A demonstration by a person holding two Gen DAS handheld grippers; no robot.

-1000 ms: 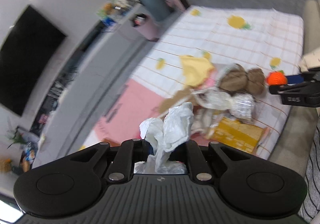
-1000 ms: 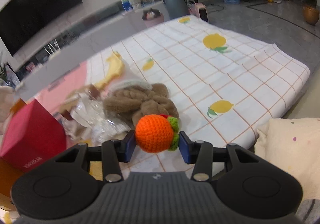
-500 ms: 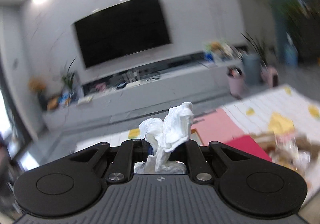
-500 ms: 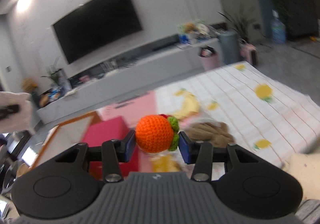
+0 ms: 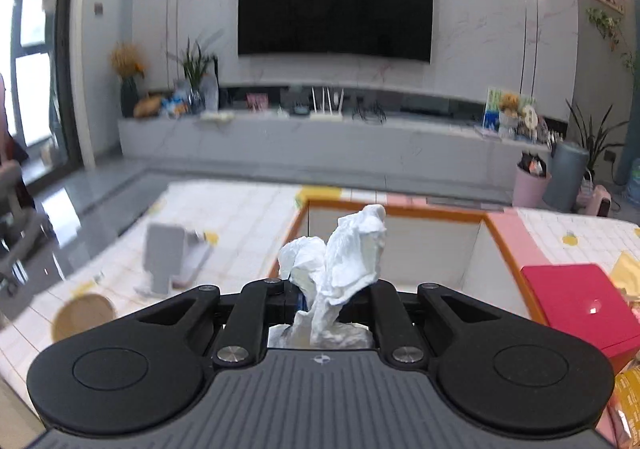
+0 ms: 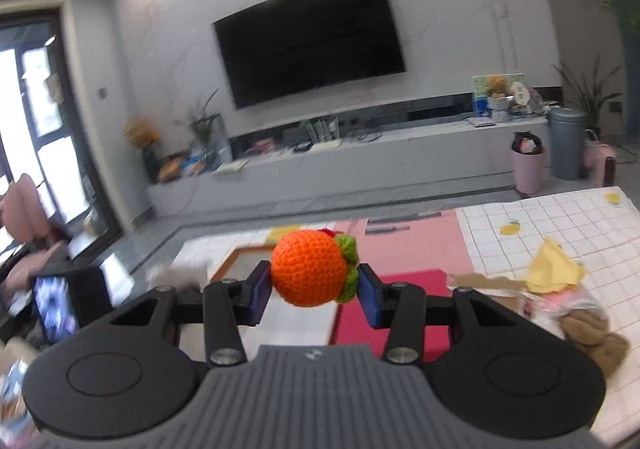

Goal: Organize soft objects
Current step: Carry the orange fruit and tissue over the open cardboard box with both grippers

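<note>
Your left tongs [image 5: 320, 291] are pinched nearly closed on a crumpled white tissue wad [image 5: 340, 253], its long axis standing upright; your right tongs [image 6: 314, 289] clamp a round orange crocheted ball [image 6: 310, 269], green leaves toward the right finger. Carry both level over the open orange-rimmed box [image 5: 420, 245] just ahead, then release low inside it.

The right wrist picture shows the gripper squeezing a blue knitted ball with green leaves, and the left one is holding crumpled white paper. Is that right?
Not quite: the ball is orange, not blue. In the right wrist view the right gripper is squeezing an orange knitted ball with green leaves. The rest holds: in the left wrist view the left gripper is holding crumpled white paper.
</note>
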